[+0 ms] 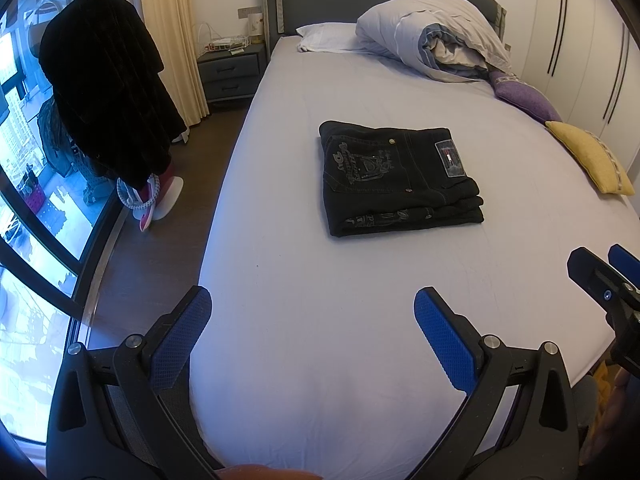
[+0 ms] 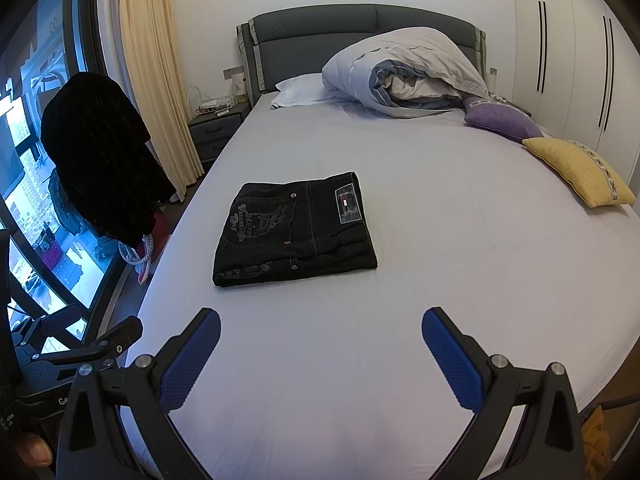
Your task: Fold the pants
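Nearest the left wrist camera, the left gripper (image 1: 313, 318) holds its two blue-padded fingers (image 1: 182, 334) spread wide with nothing between them, only the pale sheet of the bed (image 1: 320, 280) showing through the gap. The right gripper (image 2: 321, 338) is the same in its own view, fingers (image 2: 192, 360) spread apart and empty above the near end of the bed; its black frame also shows at the right edge of the left view, beside the left fingers. Ahead of both pairs of fingers, well apart from them, lie the pants (image 1: 400, 178), black denim folded into a compact rectangular stack resting flat on the sheet, with a stitched back pocket and a leather waist patch facing up. From the left fingers the stack sits ahead and slightly to the right; from the right fingers the pants (image 2: 294, 230) sit ahead and to the left. Farther on, right of the right fingers' line, a yellow cushion (image 2: 580, 172) and a purple cushion (image 2: 502, 120) lie along the bed's far side. Beyond the pants, a rolled duvet (image 2: 404, 76) and a white pillow (image 2: 300, 90) rest against the grey headboard (image 2: 360, 28), with a nightstand (image 2: 214, 130) off to the left.
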`<state>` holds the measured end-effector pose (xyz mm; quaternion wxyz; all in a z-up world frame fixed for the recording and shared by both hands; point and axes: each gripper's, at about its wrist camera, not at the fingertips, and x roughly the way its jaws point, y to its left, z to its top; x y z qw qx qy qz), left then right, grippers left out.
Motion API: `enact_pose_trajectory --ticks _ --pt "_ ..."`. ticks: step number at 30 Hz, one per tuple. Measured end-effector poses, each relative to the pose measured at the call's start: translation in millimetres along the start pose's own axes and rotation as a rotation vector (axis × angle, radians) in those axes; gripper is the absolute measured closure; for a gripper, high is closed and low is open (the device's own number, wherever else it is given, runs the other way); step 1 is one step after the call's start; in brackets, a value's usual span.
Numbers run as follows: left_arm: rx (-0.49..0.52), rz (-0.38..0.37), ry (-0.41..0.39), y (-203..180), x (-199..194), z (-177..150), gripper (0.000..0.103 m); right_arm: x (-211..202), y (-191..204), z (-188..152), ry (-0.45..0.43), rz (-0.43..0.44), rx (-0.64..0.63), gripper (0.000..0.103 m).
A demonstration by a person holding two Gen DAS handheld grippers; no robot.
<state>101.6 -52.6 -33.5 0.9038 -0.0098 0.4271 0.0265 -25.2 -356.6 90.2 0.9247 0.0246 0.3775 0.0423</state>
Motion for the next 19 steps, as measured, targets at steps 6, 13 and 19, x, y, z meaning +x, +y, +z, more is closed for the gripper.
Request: enact_pose_trajectory --ticks 6,13,19 --pt "0.001 -0.003 0.003 -0.5 1.0 -3.4 0.000 1.6 -0.3 -0.9 0.001 0.000 -0.001 0.000" --pt "0.002 -0.003 0.003 -0.2 0.7 -3.4 0.000 1.4 -0.8 0.3 0.002 0.001 -0.001 0.000" --pt "-0.005 -0.005 0.004 1.2 0.5 -3.3 0.000 1.3 -0.3 -1.8 0.004 0.003 0.001 0.000"
